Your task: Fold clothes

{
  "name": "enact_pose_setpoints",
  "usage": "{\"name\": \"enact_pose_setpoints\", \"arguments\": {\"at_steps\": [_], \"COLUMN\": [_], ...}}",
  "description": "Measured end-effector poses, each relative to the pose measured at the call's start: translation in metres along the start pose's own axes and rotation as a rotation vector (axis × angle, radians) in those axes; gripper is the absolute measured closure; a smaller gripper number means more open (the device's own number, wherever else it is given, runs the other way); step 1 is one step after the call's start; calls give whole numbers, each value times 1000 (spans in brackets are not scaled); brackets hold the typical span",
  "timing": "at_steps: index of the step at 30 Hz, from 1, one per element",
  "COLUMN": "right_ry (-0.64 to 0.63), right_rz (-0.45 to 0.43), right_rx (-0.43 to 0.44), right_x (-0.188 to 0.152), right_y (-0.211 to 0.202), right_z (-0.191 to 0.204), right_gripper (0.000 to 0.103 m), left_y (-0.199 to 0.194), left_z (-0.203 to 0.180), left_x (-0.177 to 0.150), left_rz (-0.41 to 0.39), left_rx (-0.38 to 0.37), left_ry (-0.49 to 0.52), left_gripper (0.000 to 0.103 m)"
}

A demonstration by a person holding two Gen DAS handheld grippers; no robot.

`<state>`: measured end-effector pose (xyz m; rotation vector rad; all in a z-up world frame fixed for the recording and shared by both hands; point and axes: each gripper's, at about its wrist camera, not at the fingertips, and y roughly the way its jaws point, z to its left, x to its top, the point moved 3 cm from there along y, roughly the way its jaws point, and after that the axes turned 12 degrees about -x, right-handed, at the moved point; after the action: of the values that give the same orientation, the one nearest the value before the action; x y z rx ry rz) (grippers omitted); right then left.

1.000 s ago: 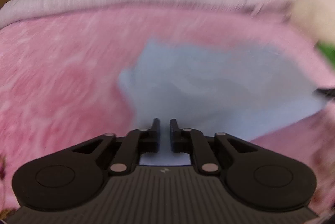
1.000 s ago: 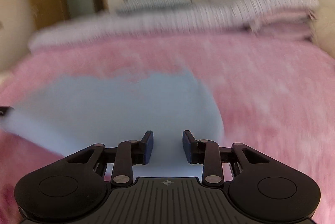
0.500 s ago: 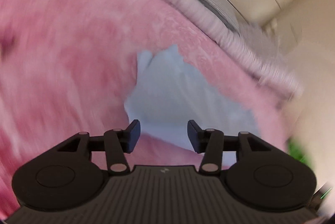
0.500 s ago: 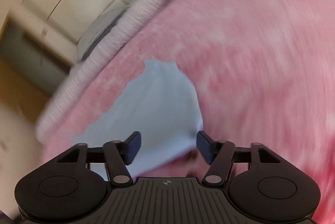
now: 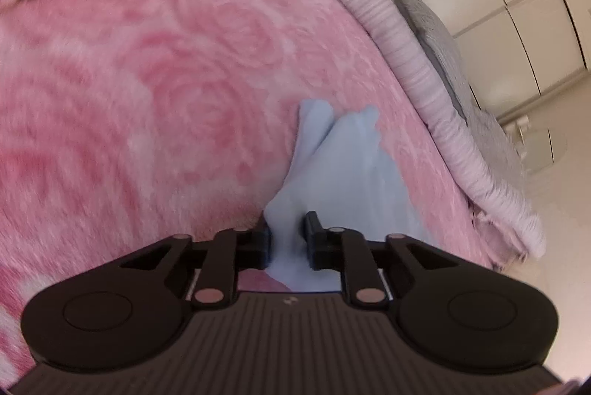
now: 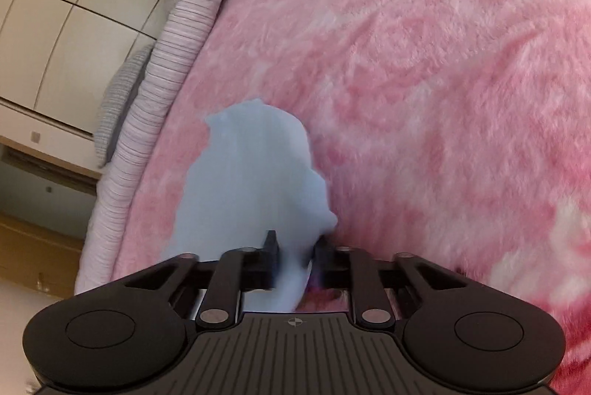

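Pink blanket (image 5: 166, 92), blue garment (image 5: 343, 180) pinched in left claw (image 5: 288, 241) (right claw (image 6: 295, 260) likewise)

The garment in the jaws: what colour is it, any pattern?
Plain light blue garment, no pattern visible; clearest in the right wrist view, against the pink rose-patterned blanket.

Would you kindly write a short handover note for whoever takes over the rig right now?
Left gripper: jaws shut on the light blue garment.
Right gripper: jaws shut on another part of the same garment.
The garment is bunched between them and trails onto the pink blanket.
Done: both grips taken. No neat fold visible.
Left: lay it flat, fold it, release.
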<state>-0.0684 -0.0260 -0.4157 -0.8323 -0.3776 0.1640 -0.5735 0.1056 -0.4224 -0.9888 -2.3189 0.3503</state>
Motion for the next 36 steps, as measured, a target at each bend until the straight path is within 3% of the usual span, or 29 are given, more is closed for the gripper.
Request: {"name": "enact_pose_setpoints", "arguments": {"at_steps": [5,9,17,20,22,24,27,30,36], "right_ry": [-24,-23,-30,-112,-189,-333,-544,-649,-708], "right_rz": [-1,10,64,100,109,86,-32,-78,-12], "right_rx": [17,24,-28,-68,-100,-142,-210,-149,-61], "right_x": [2,-7,-36,-35,-28,-20,-4,16,40], "right_y": [-19,-49,-101,-100,-104,-115,-131,-119,-45], "right_z": [1,-8,-56,-59,-56,-47,-31,-15,24], "right_gripper": [94,94,93,84,73,71,69,68,68], "left_y": [-28,-64,-124,-131,-141,-141,-129,-92,-5], "left_z": [-25,-32,-12,-13,-24,-36,-55,-66,-69], "left_x": [-1,-16,-68,-64,-55,-41,-21,-8,10], "left_rz": [4,18,112,135,122,118,126,165,263], "left_rx": [-21,-30,57,113,150,148,139,126,139], "left_ry": [114,139,207,261,343,405,490,538,551], "left_gripper": [95,95,93,87,88,81,69,66,61]}}
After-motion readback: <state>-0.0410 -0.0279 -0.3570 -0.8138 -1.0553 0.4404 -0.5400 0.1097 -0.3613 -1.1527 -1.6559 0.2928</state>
